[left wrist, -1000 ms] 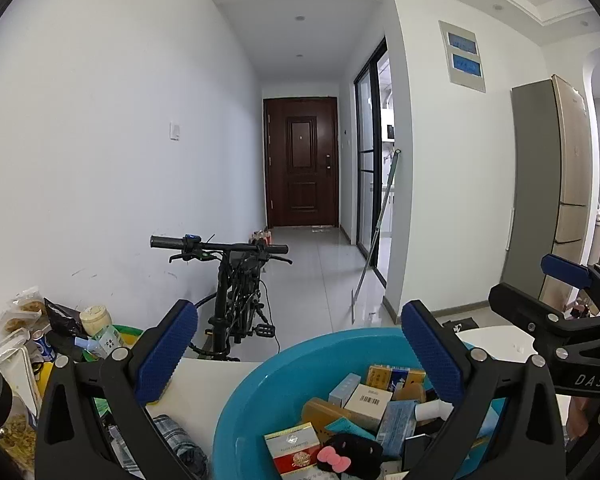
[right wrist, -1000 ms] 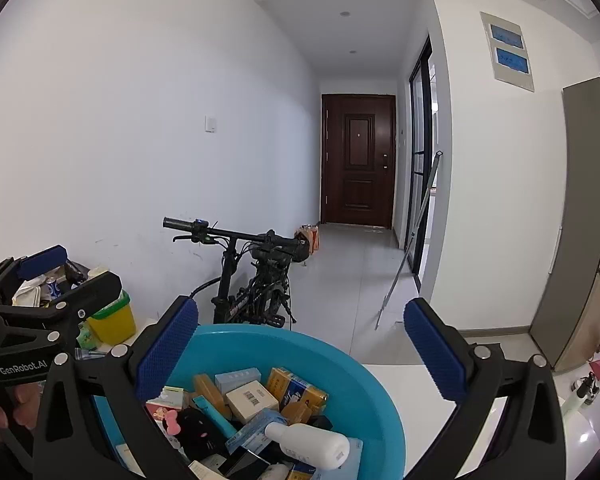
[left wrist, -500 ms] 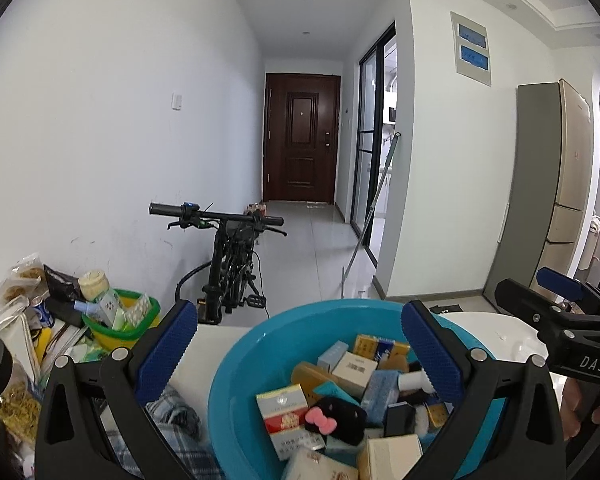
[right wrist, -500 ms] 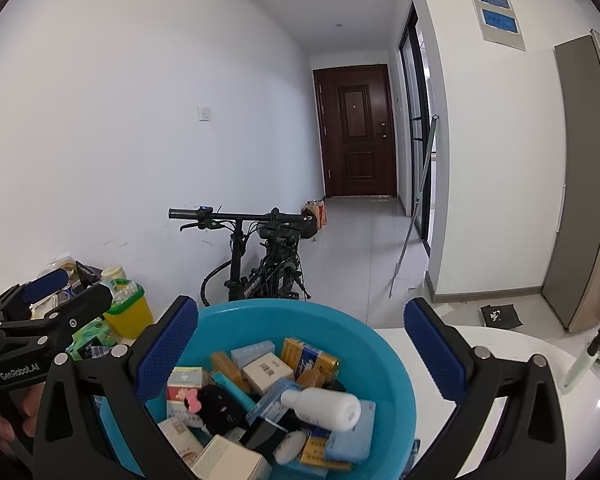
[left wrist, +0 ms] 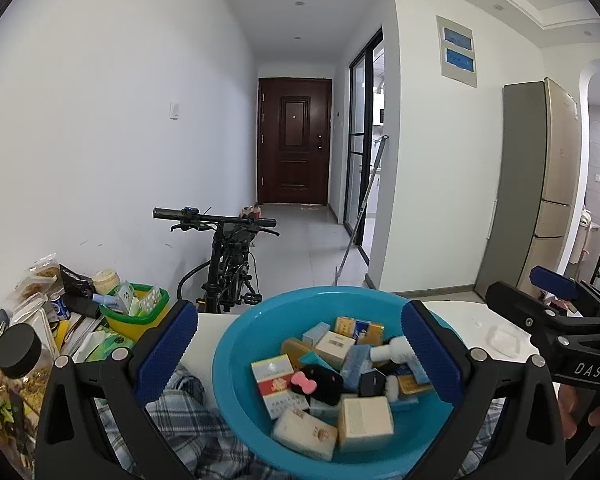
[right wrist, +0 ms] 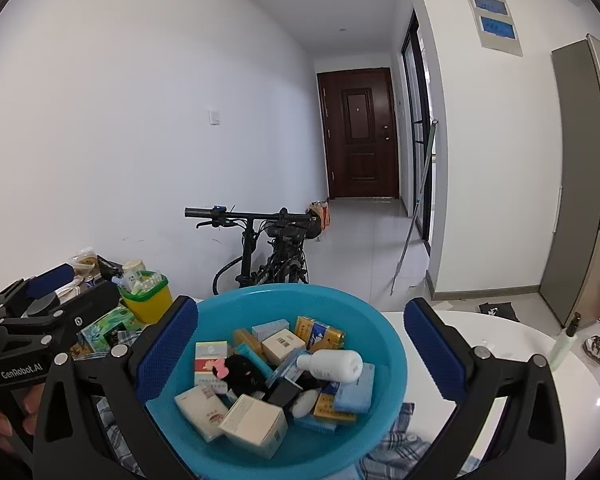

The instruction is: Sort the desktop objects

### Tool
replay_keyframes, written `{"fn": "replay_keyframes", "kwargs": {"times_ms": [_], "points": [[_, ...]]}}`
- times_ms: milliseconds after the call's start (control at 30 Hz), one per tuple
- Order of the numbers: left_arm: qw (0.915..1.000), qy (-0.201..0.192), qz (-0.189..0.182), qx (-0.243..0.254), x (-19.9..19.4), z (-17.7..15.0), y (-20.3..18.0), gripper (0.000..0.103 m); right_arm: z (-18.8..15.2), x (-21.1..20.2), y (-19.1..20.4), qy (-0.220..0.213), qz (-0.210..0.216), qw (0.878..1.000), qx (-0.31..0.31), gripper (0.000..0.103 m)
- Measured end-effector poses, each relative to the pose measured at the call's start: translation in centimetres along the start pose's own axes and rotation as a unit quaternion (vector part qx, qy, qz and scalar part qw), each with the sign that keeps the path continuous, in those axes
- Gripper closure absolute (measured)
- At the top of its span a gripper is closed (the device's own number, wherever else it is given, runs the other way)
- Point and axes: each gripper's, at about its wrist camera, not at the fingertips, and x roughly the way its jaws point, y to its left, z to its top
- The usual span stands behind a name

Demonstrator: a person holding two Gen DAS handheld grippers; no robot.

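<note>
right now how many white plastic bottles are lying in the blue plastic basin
1: a white plastic bottle lies on its side atop the boxes toward the right of the blue plastic basin, cap pointing left. More could be buried under the pile.

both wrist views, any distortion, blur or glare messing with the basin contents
Left wrist view: fisheye bends the walls and darkens the corners; the blue basin is sharp, though the nearest boxes look slightly soft. Right wrist view: same curved edges; the white bottle reads clearly, with mild glare on the white table.
</note>
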Motion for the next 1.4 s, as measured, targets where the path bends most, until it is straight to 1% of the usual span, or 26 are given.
{"fn": "replay_keyframes", "kwargs": {"times_ms": [200, 433, 700, 867, 1067, 1200, 1400], "points": [[1.0, -0.002, -0.004, -0.002, -3.5, -0.5, -0.8, 0.0, -0.4, -3.8, 0.8, -0.014, 0.004, 1.0, -0.002, 0.0], [0.9998, -0.017, -0.011, 0.004, -8.0, -1.4, -1.7, 0.0, -1.1, -8.1, 1.7, -0.031, 0.007, 1.0, 0.0, 0.0], [0.9996, -0.024, -0.015, 0.009, -10.7, -2.0, -2.7, 0.0, -2.3, -10.4, 2.0, -0.029, 0.006, 1.0, -0.003, 0.0], [0.9997, -0.014, -0.018, 0.011, -10.7, -2.9, -2.9, 0.0, -3.3, -10.4, 1.7, -0.018, 0.005, 1.0, -0.001, 0.0], [0.9998, 0.016, -0.008, 0.011, -9.2, -4.8, -2.5, 0.0, -5.0, -9.3, 1.3, 0.007, -0.001, 1.0, -0.003, 0.0], [0.999, 0.043, -0.009, -0.003, -7.9, -6.4, -1.8, 0.0, -6.8, -7.8, 0.9, 0.038, -0.001, 0.999, -0.003, 0.0], [0.9972, 0.074, -0.003, 0.002, -6.1, -8.8, -1.2, 0.0, -9.8, -4.7, 0.3, 0.094, -0.003, 0.996, 0.003, 0.0]]}}
